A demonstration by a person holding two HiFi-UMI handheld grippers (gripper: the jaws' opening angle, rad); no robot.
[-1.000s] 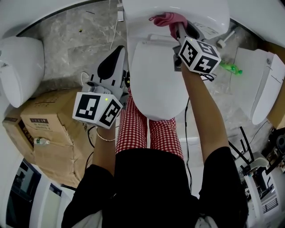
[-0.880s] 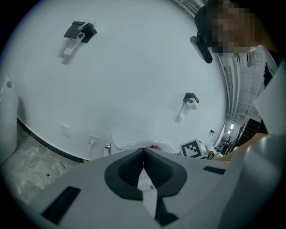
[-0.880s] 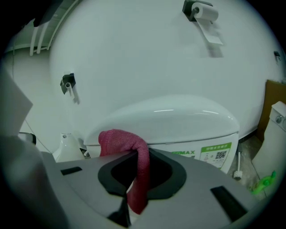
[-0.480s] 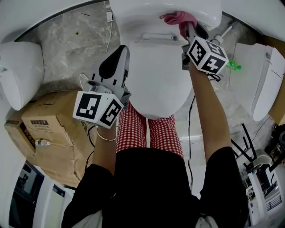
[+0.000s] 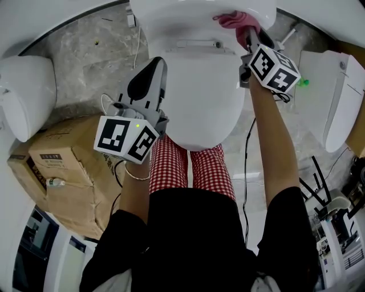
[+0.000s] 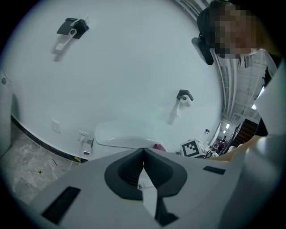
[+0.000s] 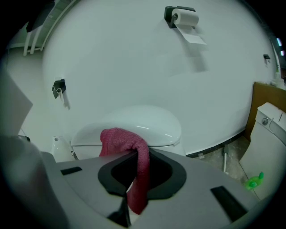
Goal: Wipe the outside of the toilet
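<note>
The white toilet stands in front of me with its lid down and its tank at the top of the head view. My right gripper is shut on a pink cloth that rests on the right part of the tank top. In the right gripper view the cloth hangs down between the jaws of the right gripper, in front of the tank. My left gripper hovers beside the left edge of the lid, shut and empty. The left gripper points toward the tank.
A cardboard box sits on the floor at my left. Other white toilets stand at far left and at right. A green bottle lies on the floor right of the tank. A toilet-paper holder hangs on the wall.
My right gripper has slid the pink cloth to the right along the tank top. The left gripper has stayed beside the lid.
</note>
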